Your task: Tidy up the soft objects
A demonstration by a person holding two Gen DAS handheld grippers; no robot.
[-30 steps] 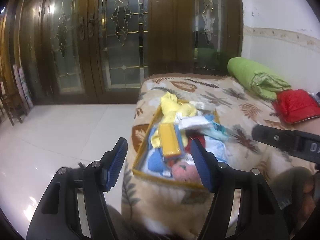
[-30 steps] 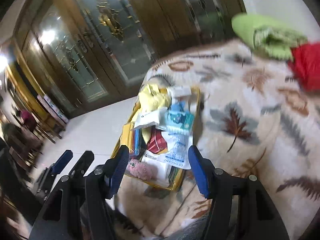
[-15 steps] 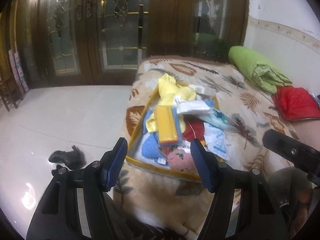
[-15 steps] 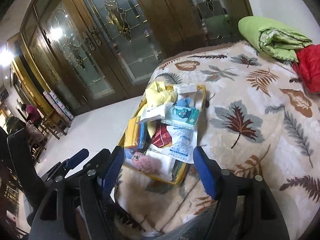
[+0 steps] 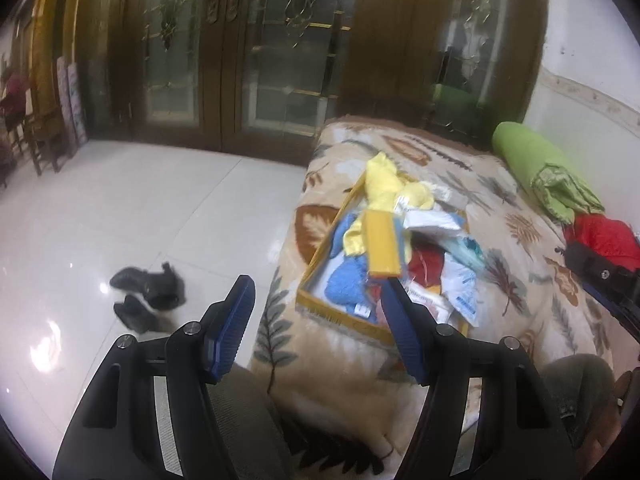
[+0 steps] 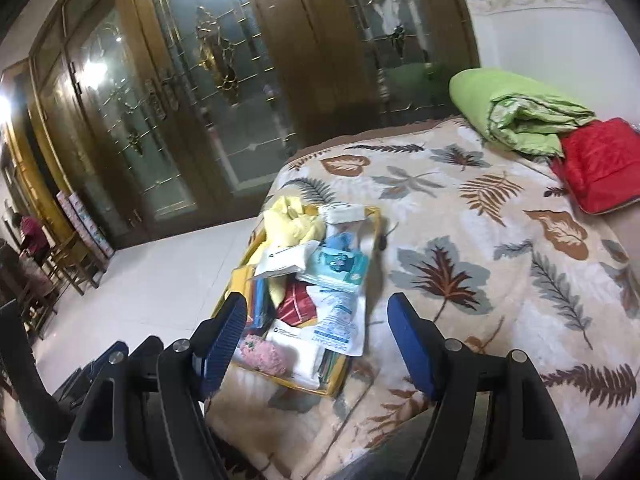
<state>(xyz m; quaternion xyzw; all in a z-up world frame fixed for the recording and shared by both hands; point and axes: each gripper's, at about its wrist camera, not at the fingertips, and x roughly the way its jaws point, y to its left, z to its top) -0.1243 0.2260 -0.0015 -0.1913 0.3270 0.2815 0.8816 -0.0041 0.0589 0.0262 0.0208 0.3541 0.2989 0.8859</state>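
Observation:
A yellow tray (image 5: 316,258) (image 6: 374,216) lies on the leaf-patterned blanket near the bed's left edge. It holds a yellow cloth (image 5: 386,188) (image 6: 290,220), a yellow sponge (image 5: 384,246), a blue towel (image 5: 346,284), a red cloth (image 6: 296,306), a pink fluffy item (image 6: 264,354) and white packets (image 6: 332,316). My left gripper (image 5: 320,320) is open and empty, held in front of the tray's near left corner. My right gripper (image 6: 316,340) is open and empty, just short of the tray's near end.
A green rolled quilt (image 6: 516,114) (image 5: 540,168) and a red cushion (image 6: 600,160) (image 5: 604,236) lie at the bed's far right. Dark shoes (image 5: 148,292) sit on the white tiled floor left of the bed. Wooden glass doors stand behind. Chairs (image 6: 60,256) stand far left.
My left gripper has swung left, so more floor and the shoes show and the tray sits further right. My right gripper has moved slightly; both jaws stay open.

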